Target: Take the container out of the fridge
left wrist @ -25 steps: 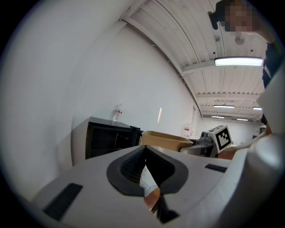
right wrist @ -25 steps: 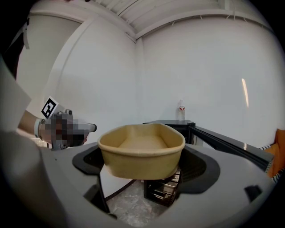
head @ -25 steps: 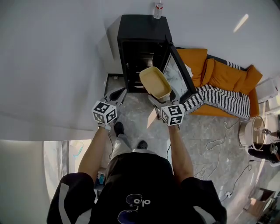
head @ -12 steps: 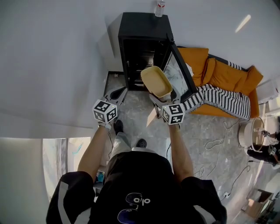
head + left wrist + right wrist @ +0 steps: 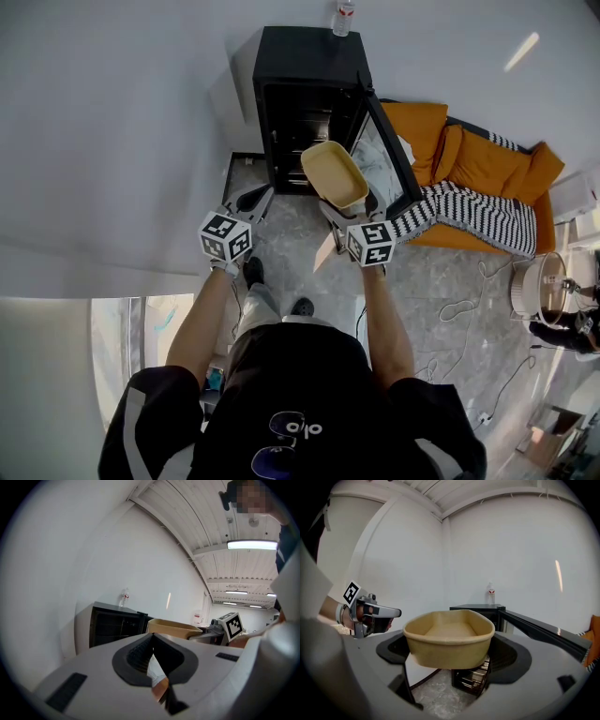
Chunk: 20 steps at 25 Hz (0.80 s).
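Right hand-held gripper [image 5: 349, 202]: grasping container [image 5: 449, 637] between its jaws, just outside fridge [image 5: 305, 56]
Left hand-held gripper [image 5: 253, 199]: jaws clenched together, before fridge

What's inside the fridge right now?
Only shelves show inside the fridge; no item is visible. The container, held by the right gripper, covers the lower opening, and the back is dark.

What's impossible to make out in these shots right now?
Fridge interior: head view, dark inside and partly behind the container.
Bottle label: every view, too small.
Right gripper contact with the container: right gripper view, the container's wall covers it.
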### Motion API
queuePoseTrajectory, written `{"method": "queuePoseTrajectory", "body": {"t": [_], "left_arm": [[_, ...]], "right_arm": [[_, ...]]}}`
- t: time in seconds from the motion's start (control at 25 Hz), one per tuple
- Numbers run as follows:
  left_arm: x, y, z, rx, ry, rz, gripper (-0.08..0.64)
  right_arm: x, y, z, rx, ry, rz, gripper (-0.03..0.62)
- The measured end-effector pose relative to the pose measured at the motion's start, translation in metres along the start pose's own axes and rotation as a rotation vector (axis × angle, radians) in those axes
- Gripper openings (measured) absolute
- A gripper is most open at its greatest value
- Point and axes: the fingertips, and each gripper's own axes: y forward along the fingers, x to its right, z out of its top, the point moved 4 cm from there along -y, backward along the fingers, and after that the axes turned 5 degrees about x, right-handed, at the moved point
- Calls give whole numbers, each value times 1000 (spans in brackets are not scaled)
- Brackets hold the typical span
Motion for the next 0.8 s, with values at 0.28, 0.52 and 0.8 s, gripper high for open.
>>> {"method": "queuePoseTrajectory", "body": {"t": [0.28, 0.52, 0.8], "left_arm": [[-1, 4, -1, 1, -2, -5, 8], [-3, 2, 1, 4, -2, -2, 7], [-2, 0, 3, 7, 1, 0, 8]], "right_arm": [[3, 3, -2, -4, 1, -2, 514], [2, 3, 0, -2, 3, -1, 514], [3, 2, 2, 3, 12, -2, 514]]}}
